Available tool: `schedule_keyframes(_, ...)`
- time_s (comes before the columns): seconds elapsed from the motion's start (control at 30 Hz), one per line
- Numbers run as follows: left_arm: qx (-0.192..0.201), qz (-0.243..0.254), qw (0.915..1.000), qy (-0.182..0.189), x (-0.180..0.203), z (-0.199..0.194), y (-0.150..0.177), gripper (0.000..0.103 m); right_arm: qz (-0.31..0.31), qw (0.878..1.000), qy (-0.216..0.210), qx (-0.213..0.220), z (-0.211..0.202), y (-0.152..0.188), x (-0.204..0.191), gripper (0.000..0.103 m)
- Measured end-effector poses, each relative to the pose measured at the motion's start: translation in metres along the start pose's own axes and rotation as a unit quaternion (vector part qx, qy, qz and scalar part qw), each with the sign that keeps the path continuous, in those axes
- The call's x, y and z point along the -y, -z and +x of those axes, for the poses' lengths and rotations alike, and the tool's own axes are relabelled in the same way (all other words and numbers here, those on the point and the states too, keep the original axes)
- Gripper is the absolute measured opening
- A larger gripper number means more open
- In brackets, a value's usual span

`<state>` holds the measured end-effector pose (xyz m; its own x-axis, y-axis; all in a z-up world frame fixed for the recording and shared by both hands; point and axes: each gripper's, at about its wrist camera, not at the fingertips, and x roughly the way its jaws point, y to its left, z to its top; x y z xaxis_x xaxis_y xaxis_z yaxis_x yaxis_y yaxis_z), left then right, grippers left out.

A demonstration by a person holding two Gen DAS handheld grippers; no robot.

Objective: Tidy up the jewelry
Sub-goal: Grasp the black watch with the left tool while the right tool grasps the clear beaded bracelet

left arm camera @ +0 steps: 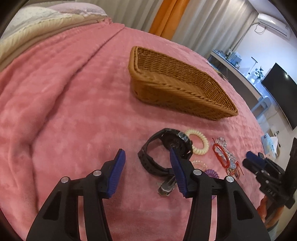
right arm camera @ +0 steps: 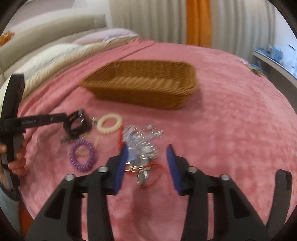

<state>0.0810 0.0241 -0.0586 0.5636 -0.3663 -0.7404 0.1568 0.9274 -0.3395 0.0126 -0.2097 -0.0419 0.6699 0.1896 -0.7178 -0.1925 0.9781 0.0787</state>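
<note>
A brown wicker basket point(left arm camera: 178, 83) sits empty on the pink blanket; it also shows in the right wrist view point(right arm camera: 144, 87). In front of it lie a black watch point(left arm camera: 163, 152), a cream spiral hair tie point(left arm camera: 199, 143), a red string bracelet point(left arm camera: 221, 153), a crystal bracelet point(right arm camera: 143, 139), a purple spiral tie point(right arm camera: 83, 155) and a silver clip point(left arm camera: 166, 187). My left gripper point(left arm camera: 146, 155) is open, its right finger over the watch. My right gripper point(right arm camera: 147, 150) is open, straddling the crystal and red bracelets.
The pink blanket point(left arm camera: 65, 111) covers the bed, with pillows point(left arm camera: 46, 16) at its far left. Curtains point(left arm camera: 194, 22) hang behind. A desk and a TV point(left arm camera: 280, 92) stand to the right, past the bed edge.
</note>
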Motion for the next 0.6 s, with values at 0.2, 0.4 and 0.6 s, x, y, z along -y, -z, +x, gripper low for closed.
schedule_keyframes(0.2, -0.006, 0.003, 0.9999, 0.008, 0.002, 0.006, 0.002, 0.045, -0.043, 0.999, 0.012, -0.026, 0.023, -0.007, -0.018, 0.031)
schedule_keyframes(0.4, -0.009, 0.01, 0.9998, 0.011, 0.007, 0.012, 0.004, 0.045, -0.052, 0.998, 0.005, -0.034, 0.032, -0.016, -0.022, 0.008)
schedule_keyframes(0.6, -0.006, 0.008, 0.9999, 0.013, 0.009, 0.014, 0.004, 0.045, 0.005, 1.0, 0.018, -0.006, 0.014, -0.015, 0.006, 0.006)
